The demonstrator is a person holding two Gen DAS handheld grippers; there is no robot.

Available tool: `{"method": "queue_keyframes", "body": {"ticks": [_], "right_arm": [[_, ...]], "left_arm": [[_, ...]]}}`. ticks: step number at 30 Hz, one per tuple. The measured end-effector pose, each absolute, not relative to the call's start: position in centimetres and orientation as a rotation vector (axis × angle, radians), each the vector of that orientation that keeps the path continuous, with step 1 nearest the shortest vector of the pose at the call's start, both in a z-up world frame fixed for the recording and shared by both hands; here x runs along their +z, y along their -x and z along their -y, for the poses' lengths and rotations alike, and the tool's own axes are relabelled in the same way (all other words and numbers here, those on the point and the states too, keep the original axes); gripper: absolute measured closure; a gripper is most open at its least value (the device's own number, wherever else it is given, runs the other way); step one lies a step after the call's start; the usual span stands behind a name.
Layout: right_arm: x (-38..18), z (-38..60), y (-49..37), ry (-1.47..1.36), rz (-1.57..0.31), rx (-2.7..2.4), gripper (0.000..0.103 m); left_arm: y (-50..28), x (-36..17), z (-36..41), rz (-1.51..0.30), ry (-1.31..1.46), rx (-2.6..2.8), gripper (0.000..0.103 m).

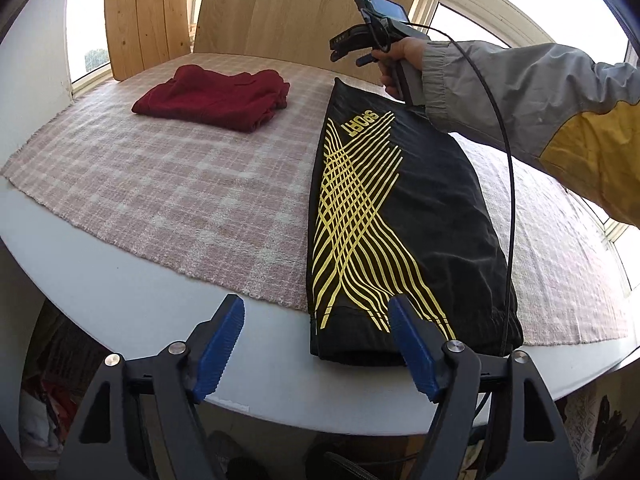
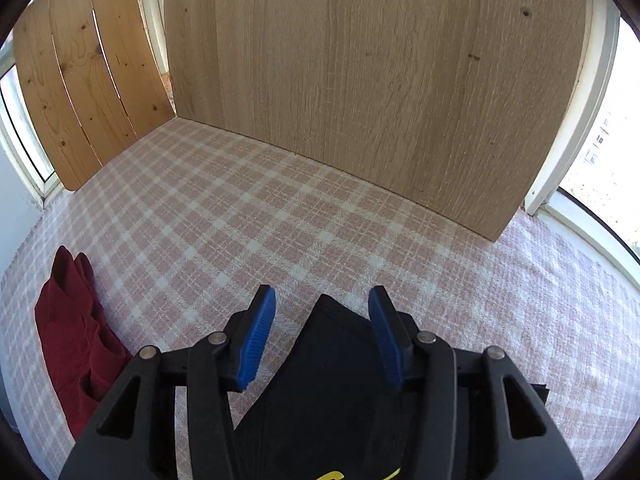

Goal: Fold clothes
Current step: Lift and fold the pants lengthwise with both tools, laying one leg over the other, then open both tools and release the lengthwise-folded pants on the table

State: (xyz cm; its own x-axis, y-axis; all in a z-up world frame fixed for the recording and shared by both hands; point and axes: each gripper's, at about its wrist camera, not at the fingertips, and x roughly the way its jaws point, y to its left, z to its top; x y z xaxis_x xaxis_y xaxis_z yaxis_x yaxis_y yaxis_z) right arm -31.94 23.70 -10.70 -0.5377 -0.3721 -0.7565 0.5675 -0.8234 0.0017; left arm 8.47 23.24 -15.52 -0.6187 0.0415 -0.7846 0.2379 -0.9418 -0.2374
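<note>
The left gripper (image 1: 316,344) has its two blue-padded jaws spread wide with nothing between them, hovering over the near end of the black shorts (image 1: 400,216), one pad just above the hem without pressing it. The right gripper (image 2: 322,336), carried in a hand (image 1: 400,60) with a grey and yellow sleeve (image 1: 520,92), has its jaws apart too, poised over the far end of the shorts and gripping nothing. There is one pair of black shorts, folded into a long strip with yellow crossing lines and the word SPORT; its long axis runs from the table's near edge towards the wooden boards (image 2: 360,80) at the back. One folded dark red garment (image 1: 216,98) lies left of the shorts, well apart, on the pink checked cloth (image 1: 160,184) covering the white table (image 1: 120,292).
</note>
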Motion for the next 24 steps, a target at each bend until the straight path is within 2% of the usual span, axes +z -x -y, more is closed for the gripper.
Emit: {"method": "queue_keyframes", "body": {"ticks": [6,10,16,21,24], "right_arm": [[-4.3,-27.7,28.6,-0.952,-0.237,-2.353,0.051],[-3.4,-32.9,24.2,-1.014,-0.246,-2.308,0.050],[-9.1,-39.6,11.4,-1.151,-0.450,-2.215,0.050],[-14.7,-43.6,3.9,-1.292,-0.363,-2.188,0.050],[-15.8,-44.5,0.8,-1.310,-0.289,-2.222,0.050]], "left_arm": [[-9.2,-15.0,-20.6,-0.567,-1.322,-2.620,0.030],[-9.1,-13.5,-19.5,-0.563,-1.271,-2.636,0.030],[-8.3,-11.7,-18.6,-0.564,-1.241,-2.685,0.030],[-7.3,-11.3,-19.7,-0.506,-1.243,-2.754,0.030],[-6.7,-11.2,-20.7,-0.479,-1.247,-2.784,0.030]]}}
